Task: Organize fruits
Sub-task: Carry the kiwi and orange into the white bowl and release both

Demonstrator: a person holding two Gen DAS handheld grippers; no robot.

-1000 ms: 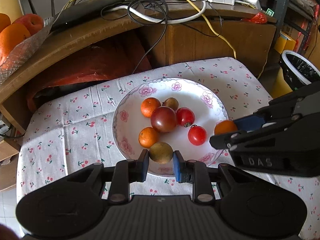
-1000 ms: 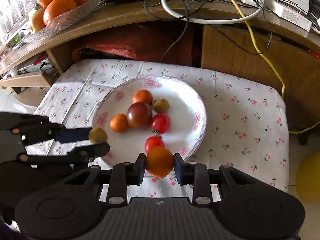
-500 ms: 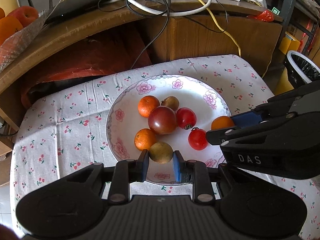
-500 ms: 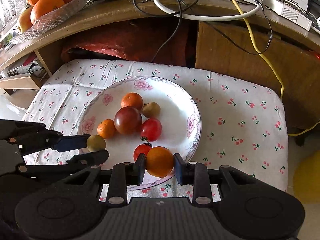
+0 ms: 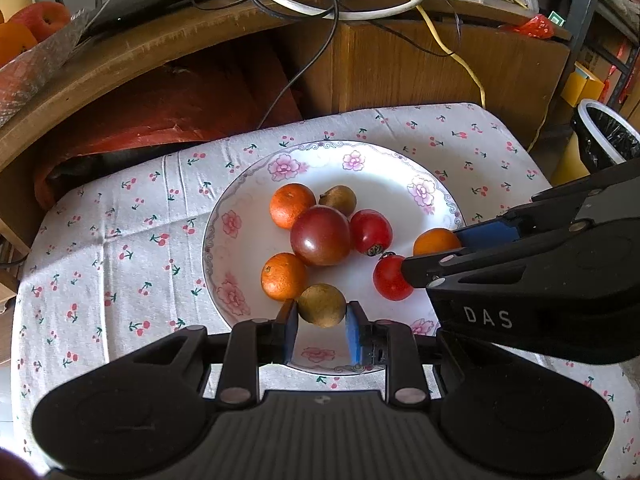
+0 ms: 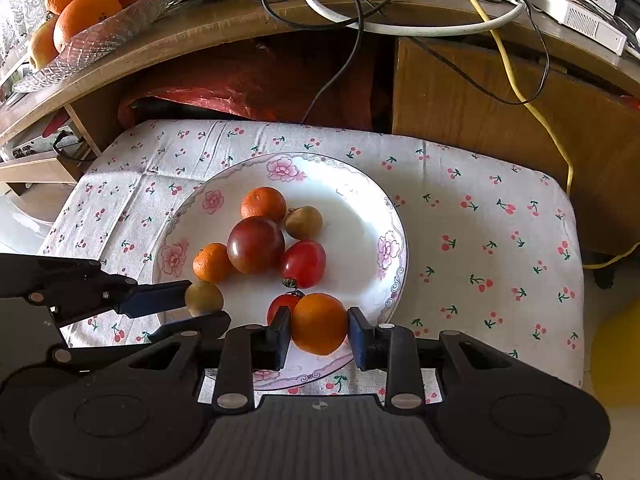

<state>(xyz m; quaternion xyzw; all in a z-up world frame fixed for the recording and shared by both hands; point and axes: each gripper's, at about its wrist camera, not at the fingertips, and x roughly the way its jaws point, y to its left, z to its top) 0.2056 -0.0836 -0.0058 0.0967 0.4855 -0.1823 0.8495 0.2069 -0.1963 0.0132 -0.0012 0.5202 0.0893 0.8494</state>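
Note:
A white flowered plate (image 5: 320, 146) on the cherry-print cloth holds a dark red tomato (image 5: 320, 235), two mandarins (image 5: 292, 205), two red tomatoes (image 5: 370, 232) and a green-brown fruit (image 5: 338, 200). My left gripper (image 5: 321, 307) is shut on another green-brown fruit (image 5: 322, 300) over the plate's near part, beside the nearer mandarin (image 5: 284, 276). From the right, my right gripper (image 6: 319, 314) is shut on an orange (image 6: 319, 326) over the plate's near right rim (image 6: 392, 216), close to the small red tomato (image 6: 282, 306). Each gripper shows in the other's view.
Behind the cloth-covered stool stands a wooden desk with tangled cables (image 6: 360, 8) and a glass bowl (image 6: 88, 36) of oranges and an apple. A red bag (image 5: 160, 120) lies under the desk. A lined bin (image 5: 604, 136) stands at the right.
Both grippers have moved forward over the plate, which now sits nearer and larger in both views. Each still holds its fruit; the fruits on the plate have not moved.

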